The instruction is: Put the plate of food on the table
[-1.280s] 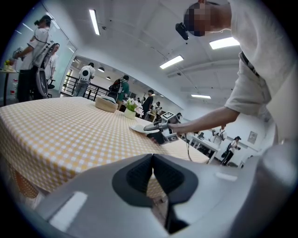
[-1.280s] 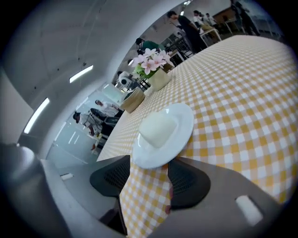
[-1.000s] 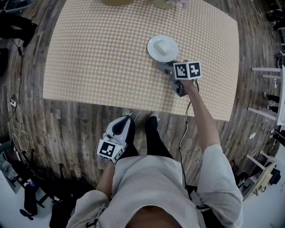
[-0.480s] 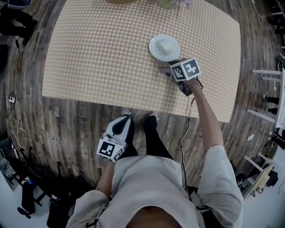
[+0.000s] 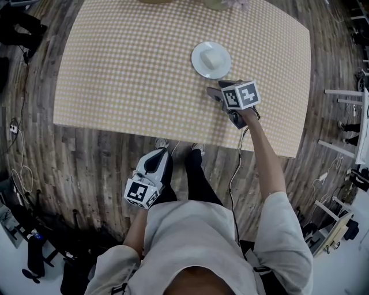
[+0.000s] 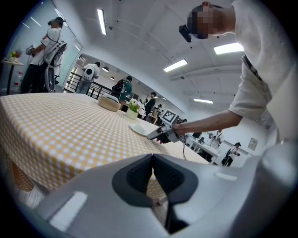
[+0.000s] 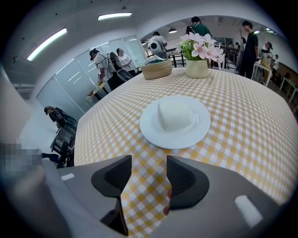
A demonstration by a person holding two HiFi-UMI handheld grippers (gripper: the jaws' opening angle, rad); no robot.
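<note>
Placing looks done: the plate [image 5: 211, 60] sits on the desk [image 5: 127, 69]. At its 5 o'clock, the right gripper [image 7: 149, 173] has its fingers spread and empty, having just narrowed. The left gripper [image 6: 152, 173] has its fingers pressed together. Next, it should back away without nudging the plate.

Basket [image 5: 154, 2], flower vase [image 5: 212, 4] and the table [image 5: 132, 69]'s far edge, cropped at the head view's top.

The person's right arm [image 5: 262, 152] stretches forward and away from the body, elbow nearly straight and forearm bare below a short sleeve. The right gripper [image 5: 218, 90] at its end tilts steeply down. Its jaws stand apart with nothing between them, and they have just been closing a little. The left arm [image 5: 137, 229] is bent and kept close to the torso. The left gripper [image 5: 161, 154] points forward and slightly down, its jaws pressed together and empty.
</note>
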